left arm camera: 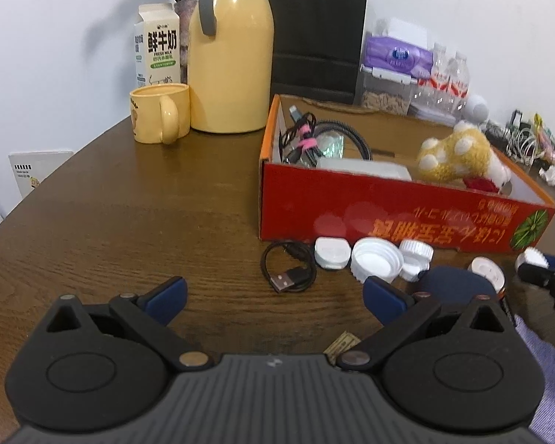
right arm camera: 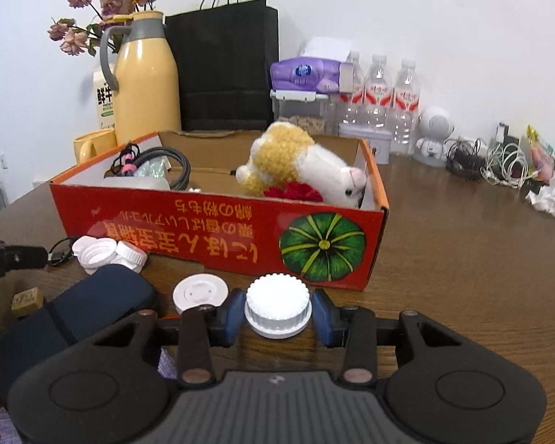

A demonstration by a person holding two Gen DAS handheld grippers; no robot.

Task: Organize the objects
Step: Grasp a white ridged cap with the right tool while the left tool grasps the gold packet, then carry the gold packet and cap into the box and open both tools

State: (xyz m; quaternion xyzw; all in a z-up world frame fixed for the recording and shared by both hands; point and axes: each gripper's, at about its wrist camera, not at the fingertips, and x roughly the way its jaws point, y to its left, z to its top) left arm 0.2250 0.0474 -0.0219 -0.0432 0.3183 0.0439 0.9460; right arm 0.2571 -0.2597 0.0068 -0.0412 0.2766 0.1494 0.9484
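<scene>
A red cardboard box (right arm camera: 203, 222) stands open on the wooden table, with a plush toy (right arm camera: 299, 162) and coiled cables (right arm camera: 159, 162) inside. In front of it my right gripper (right arm camera: 278, 310) is shut on a ribbed white bottle cap (right arm camera: 277, 296), one blue pad against each side. A flat white lid (right arm camera: 199, 290) and a dark blue pouch (right arm camera: 74, 318) lie just to its left. My left gripper (left arm camera: 273, 288) stands wide open above bare table. A black USB cable (left arm camera: 288, 270) lies just ahead of it. Several white caps (left arm camera: 377, 259) sit against the box (left arm camera: 388, 214).
A yellow jug (left arm camera: 229, 59), yellow mug (left arm camera: 159, 113), milk carton (left arm camera: 155, 44) and black paper bag (left arm camera: 314, 29) line the back wall. Water bottles (right arm camera: 377, 96), a tissue pack (right arm camera: 307, 74) and tangled cables (right arm camera: 499, 162) fill the back right. A small wooden block (right arm camera: 26, 299) lies left.
</scene>
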